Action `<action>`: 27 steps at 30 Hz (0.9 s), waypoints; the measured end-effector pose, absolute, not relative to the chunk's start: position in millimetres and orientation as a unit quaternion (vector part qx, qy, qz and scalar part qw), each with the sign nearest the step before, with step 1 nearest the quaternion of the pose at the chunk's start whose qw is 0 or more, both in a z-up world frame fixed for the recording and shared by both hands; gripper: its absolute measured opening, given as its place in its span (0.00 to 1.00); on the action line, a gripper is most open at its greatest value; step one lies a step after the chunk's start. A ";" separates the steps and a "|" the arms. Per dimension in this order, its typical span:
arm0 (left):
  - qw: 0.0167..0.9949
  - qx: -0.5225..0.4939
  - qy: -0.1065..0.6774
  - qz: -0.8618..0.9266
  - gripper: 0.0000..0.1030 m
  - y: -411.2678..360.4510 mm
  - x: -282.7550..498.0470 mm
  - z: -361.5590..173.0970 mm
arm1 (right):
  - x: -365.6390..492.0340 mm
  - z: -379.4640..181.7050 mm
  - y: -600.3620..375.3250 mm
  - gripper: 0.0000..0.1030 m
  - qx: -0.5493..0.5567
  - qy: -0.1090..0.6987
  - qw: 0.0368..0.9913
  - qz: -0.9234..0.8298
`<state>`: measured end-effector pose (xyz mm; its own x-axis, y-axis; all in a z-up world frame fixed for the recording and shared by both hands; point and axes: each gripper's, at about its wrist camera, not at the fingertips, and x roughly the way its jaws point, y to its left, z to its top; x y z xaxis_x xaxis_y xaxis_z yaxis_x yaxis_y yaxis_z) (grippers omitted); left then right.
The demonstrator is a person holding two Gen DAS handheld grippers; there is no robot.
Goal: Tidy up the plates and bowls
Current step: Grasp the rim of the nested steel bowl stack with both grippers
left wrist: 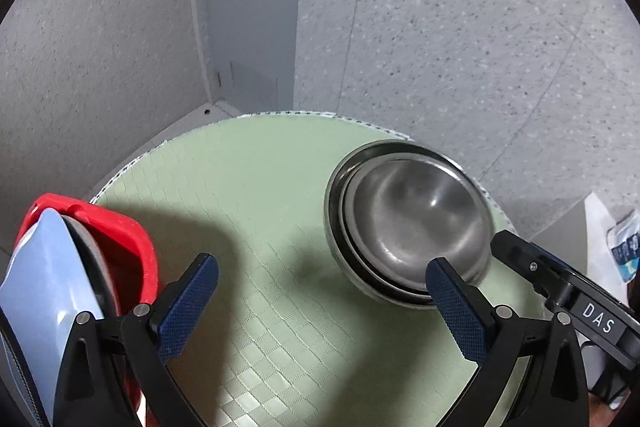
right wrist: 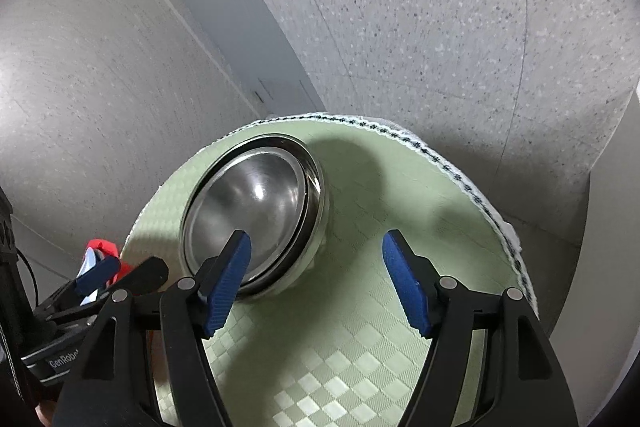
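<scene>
On the round green-matted tabletop [left wrist: 260, 187], nested steel bowls [left wrist: 412, 223] sit toward the far right edge in the left wrist view, at about 1 o'clock from the left claw [left wrist: 320, 291]; that claw's right pad overlaps the near rim, though contact can't be confirmed. Left claw spread wide, nothing between the pads. In the right wrist view the same bowls [right wrist: 256, 211] lie at roughly 11 o'clock from the right claw [right wrist: 316, 271], its left pad in front of the stack's near rim, its right pad over bare mat. Right claw also spread, empty. Judgement: both claws are near the stack, the right one flanking it from the other side; neither clearly closer. Stack is round, so no long axis; the rim is the only grip line. At 9 o'clock in the left view, a red rack [left wrist: 120, 239] holds a pale blue plate [left wrist: 48, 287] on edge, likely the destination for plates. Hard to read: how many bowls are nested (two rims show, perhaps a third), the rack's lower part behind the claw arm, plate's bottom cut off by frame.
</scene>
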<state>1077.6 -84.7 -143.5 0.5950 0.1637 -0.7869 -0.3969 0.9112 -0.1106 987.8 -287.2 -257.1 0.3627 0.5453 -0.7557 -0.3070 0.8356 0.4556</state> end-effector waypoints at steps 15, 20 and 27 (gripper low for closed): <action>0.868 -0.147 0.442 0.173 0.72 -76.1 1127.2 -183.8 | 1013.8 -308.2 -259.7 0.62 0.156 0.542 0.778 0.276; 0.872 -0.148 0.445 0.138 0.31 -81.4 1136.0 -188.9 | 1014.1 -314.6 -251.4 0.44 0.168 0.548 0.764 0.295; 0.874 -0.142 0.441 0.150 0.29 -85.1 1124.2 -186.1 | 999.5 -312.0 -251.1 0.43 0.160 0.543 0.768 0.300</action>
<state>1124.2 -85.1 -186.1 0.5661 0.1379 -0.8127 -0.3876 0.9147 -0.1148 999.5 -251.1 -312.0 0.2305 0.6344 -0.7379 -0.2871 0.7689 0.5713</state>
